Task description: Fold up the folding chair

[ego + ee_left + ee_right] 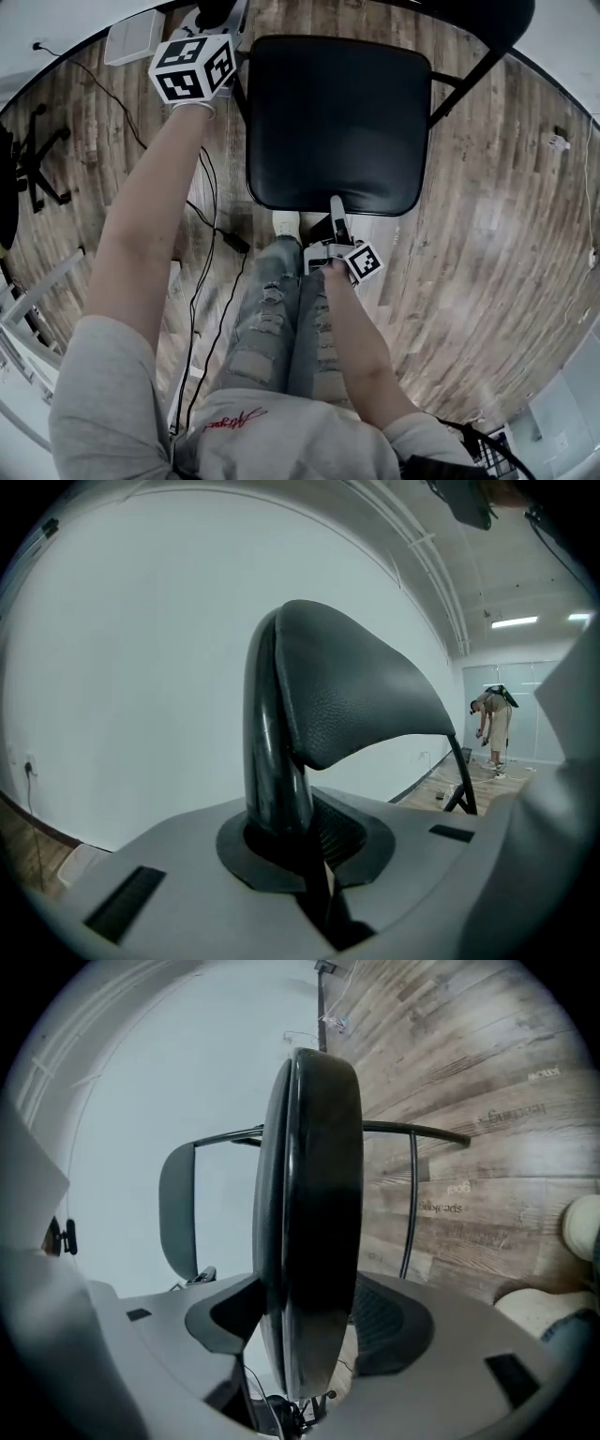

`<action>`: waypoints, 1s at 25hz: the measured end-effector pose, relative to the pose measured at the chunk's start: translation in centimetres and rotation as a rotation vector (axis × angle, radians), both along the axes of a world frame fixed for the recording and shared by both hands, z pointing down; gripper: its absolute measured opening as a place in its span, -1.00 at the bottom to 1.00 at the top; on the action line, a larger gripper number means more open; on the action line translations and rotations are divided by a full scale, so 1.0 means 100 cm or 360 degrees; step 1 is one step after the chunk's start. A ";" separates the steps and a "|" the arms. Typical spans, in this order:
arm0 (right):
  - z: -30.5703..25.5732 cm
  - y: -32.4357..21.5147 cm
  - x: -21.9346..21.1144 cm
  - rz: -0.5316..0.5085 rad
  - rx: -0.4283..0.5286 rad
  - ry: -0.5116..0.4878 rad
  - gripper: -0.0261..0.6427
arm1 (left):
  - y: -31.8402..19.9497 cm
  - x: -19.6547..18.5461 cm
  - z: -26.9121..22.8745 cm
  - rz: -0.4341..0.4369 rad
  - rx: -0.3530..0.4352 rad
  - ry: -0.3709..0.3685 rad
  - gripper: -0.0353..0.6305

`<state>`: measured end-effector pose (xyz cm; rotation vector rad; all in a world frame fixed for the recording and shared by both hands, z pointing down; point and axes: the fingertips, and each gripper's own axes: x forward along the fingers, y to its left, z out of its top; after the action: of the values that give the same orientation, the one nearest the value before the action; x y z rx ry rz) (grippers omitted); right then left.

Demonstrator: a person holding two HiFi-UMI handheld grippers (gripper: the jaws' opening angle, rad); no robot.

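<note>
A black folding chair stands open on the wooden floor, its padded seat (337,122) in the middle of the head view. My left gripper (225,23) is at the chair's far left corner. In the left gripper view it (300,841) is shut on the black frame tube (275,761) beside the backrest pad (352,691). My right gripper (336,208) is at the seat's front edge. In the right gripper view the seat edge (314,1222) stands on end between the wide jaws (309,1326), and a gap shows at the right pad (380,1321).
Black cables (202,216) trail over the floor left of the chair. A white box (134,37) lies by the wall. An office chair base (37,159) is at far left. My legs and a white shoe (286,223) stand right before the seat. Another person (492,728) is far off.
</note>
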<state>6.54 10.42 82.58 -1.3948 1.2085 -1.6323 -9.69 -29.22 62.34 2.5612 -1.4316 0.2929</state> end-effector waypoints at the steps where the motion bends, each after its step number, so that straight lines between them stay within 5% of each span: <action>1: -0.001 -0.003 -0.001 0.0013 -0.0041 -0.0026 -0.13 | -0.002 0.001 -0.003 0.0016 0.0001 0.0010 -0.78; 14: -0.115 -0.074 -0.016 0.0196 -0.0370 -0.0374 -0.13 | -0.012 0.009 -0.073 0.0181 0.0021 0.0139 -0.81; 25: -0.243 -0.188 0.007 0.0448 -0.0182 -0.0776 -0.17 | -0.020 0.020 -0.125 0.0423 0.0132 0.0087 -0.81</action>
<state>7.20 -8.37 58.29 -1.0822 0.6187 -1.7213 -7.69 -31.17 49.81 2.8053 -1.1066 0.2031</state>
